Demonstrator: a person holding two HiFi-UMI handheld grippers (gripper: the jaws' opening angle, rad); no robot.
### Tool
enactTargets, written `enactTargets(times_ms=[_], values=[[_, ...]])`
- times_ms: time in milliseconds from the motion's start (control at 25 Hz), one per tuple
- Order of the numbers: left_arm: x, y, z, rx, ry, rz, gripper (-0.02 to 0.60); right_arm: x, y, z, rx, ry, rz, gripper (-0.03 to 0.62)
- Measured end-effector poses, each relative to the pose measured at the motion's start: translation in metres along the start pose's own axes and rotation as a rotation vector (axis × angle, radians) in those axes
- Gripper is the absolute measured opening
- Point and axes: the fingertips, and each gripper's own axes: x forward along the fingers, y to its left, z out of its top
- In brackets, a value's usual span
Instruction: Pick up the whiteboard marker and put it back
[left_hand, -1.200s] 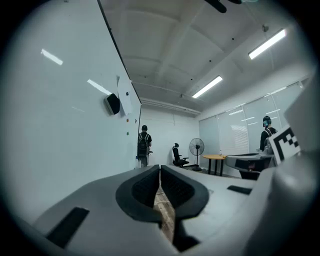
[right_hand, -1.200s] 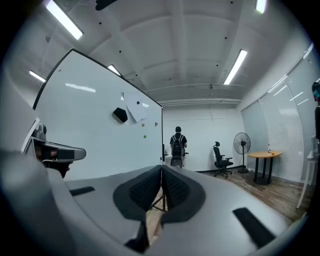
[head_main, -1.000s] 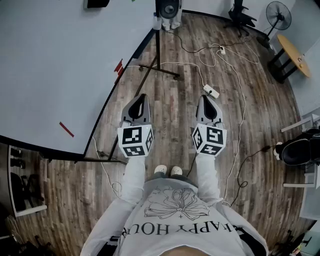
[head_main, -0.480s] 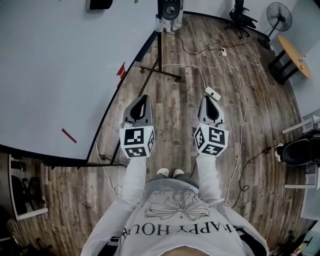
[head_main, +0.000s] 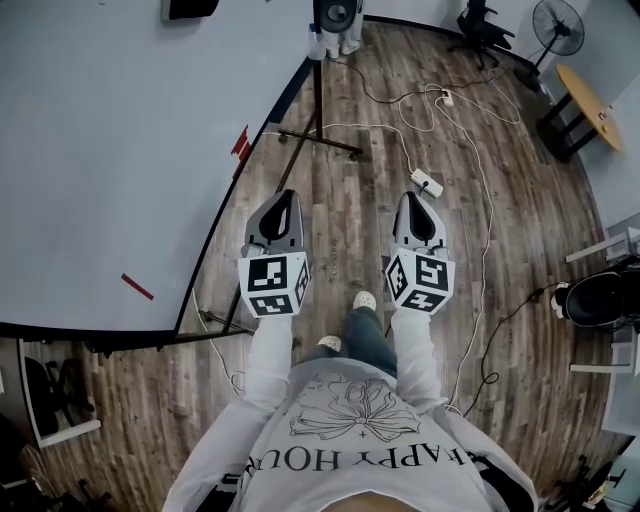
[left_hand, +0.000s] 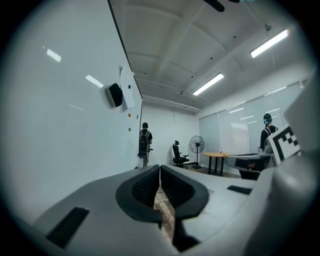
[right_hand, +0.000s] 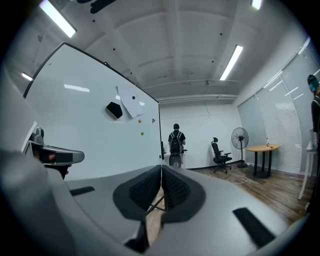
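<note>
Both grippers are held out side by side at waist height over the wooden floor. The left gripper (head_main: 283, 197) (left_hand: 160, 170) is shut, its pads meeting with nothing between them. The right gripper (head_main: 415, 198) (right_hand: 161, 170) is shut and empty too. The large whiteboard (head_main: 110, 140) stands to my left. Two small red things lie along its lower edge, one (head_main: 240, 143) ahead of the left gripper and one (head_main: 137, 287) level with it. I cannot tell whether either is a marker. Neither gripper touches the board.
The whiteboard stand's legs (head_main: 320, 140) and white cables with a power strip (head_main: 426, 182) lie on the floor ahead. A person with a backpack (right_hand: 175, 145) stands at the board's far end. An office chair (right_hand: 220, 155), a fan (right_hand: 240, 137) and a round table (head_main: 590, 105) are on the right.
The person's right foot has stepped forward between the grippers, and the red thing on the board's edge has slid back in view. Both grippers keep their pose and stay shut.
</note>
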Motion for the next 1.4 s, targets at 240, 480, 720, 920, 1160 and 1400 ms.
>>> enactTargets(times_ms=[240, 480, 720, 920, 1160, 1400], values=[[0.037, 0.005, -0.006, 0.002, 0.015, 0.013, 0.011, 0.039, -0.012, -0.007, 0.009, 0.011, 0.018, 0.005], [0.105, 0.009, -0.001, -0.005, 0.003, 0.058, 0.011, 0.108, -0.041, 0.001, 0.000, -0.005, 0.061, 0.005], [0.191, 0.007, 0.019, -0.012, -0.012, 0.102, 0.011, 0.189, -0.082, 0.018, -0.013, -0.013, 0.109, 0.005], [0.262, 0.007, 0.029, -0.018, -0.027, 0.119, 0.011, 0.258, -0.110, 0.028, -0.023, -0.023, 0.137, 0.005], [0.327, 0.003, 0.036, -0.025, -0.027, 0.142, 0.011, 0.318, -0.142, 0.029, -0.027, -0.011, 0.164, 0.005], [0.373, 0.012, 0.030, -0.036, 0.000, 0.165, 0.012, 0.366, -0.155, 0.018, -0.010, 0.021, 0.177, 0.005]])
